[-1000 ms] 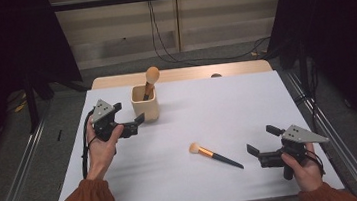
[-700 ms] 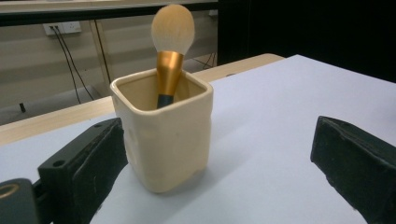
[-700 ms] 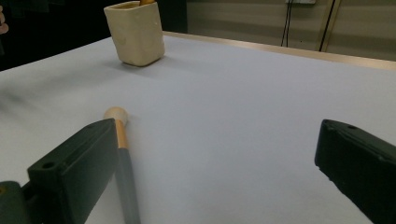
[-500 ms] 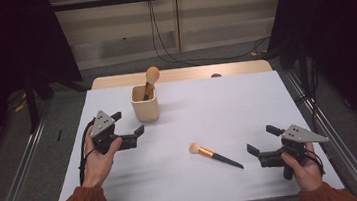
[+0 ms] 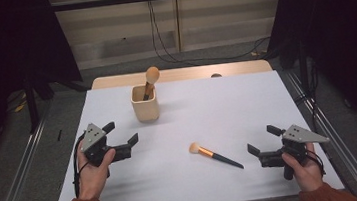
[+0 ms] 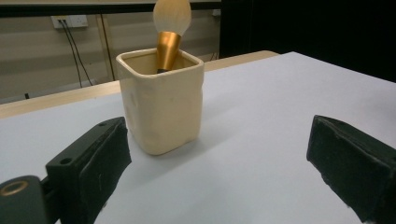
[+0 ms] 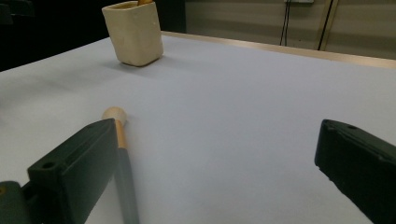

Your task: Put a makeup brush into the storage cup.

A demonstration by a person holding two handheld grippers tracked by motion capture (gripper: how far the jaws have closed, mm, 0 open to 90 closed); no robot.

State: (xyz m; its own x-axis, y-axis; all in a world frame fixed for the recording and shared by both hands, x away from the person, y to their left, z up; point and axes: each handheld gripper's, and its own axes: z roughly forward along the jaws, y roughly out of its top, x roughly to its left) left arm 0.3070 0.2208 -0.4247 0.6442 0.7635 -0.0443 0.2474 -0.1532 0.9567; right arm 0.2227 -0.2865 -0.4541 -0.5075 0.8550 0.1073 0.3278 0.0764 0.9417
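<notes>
A cream square cup (image 5: 145, 104) stands at the back centre-left of the white table (image 5: 227, 105), with a gold-ferruled makeup brush (image 5: 150, 78) upright in it. A second brush (image 5: 215, 155) with a black handle lies flat at the front centre. My left gripper (image 5: 122, 131) is open and empty, in front and to the left of the cup, pointing toward it. My right gripper (image 5: 262, 139) is open and empty just right of the lying brush's handle end. The left gripper view has the cup (image 6: 161, 105) ahead between the jaws. In the right gripper view the lying brush (image 7: 122, 154) runs beside the left jaw.
A wooden strip (image 5: 184, 74) edges the table's far side. Black curtains hang at both sides, and cables (image 5: 160, 42) run down the back wall. Metal rails (image 5: 18, 172) lie on the floor beside the table.
My left gripper has drawn back from the cup toward the person and sunk lower. The right gripper and both brushes have stayed put.
</notes>
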